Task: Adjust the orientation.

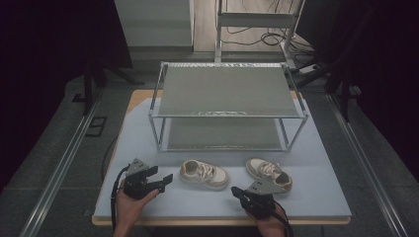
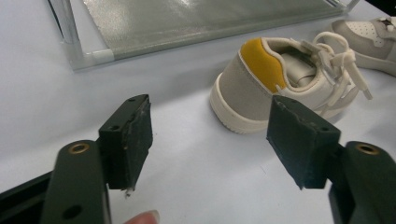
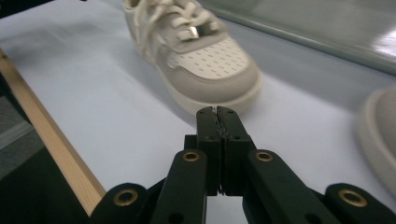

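1. Nearest the camera in the high view, at the front left of the worktop (image 1: 148, 207), the left tongs (image 1: 166, 180) lie in a hand (image 1: 129, 207) and point toward the shoes. The left gripper view shows their jaws spread wide with nothing between the pads (image 2: 135, 135); only bare worktop lies in the gap, and a fingertip shows at the bottom edge.
2. Just beyond those jaws is the left shoe (image 1: 204, 174), a pale sneaker with white laces and a yellow heel patch (image 2: 262, 63). Its heel faces the left tongs, it stands upright on its sole, and nothing touches it.
3. Behind both shoes stands the two-tier metal rack (image 1: 228, 106), its top shelf and lower shelf both bare.
4. At the front right, the right tongs (image 1: 236, 190) are pressed together on nothing; the right gripper view shows the jaws meeting flat, aimed at the toe of the right shoe (image 3: 196, 51) and short of it.
5. The right shoe (image 1: 269, 174) sits well to the right of its mate, also upright on the worktop, near the right hand (image 1: 269, 224).
6. By my reading, the work is to put the pair on the rack, and none of that is done yet: both shoes remain on the worktop, neither is gripped. Left: grasp each shoe, lift it, and set it on a shelf.
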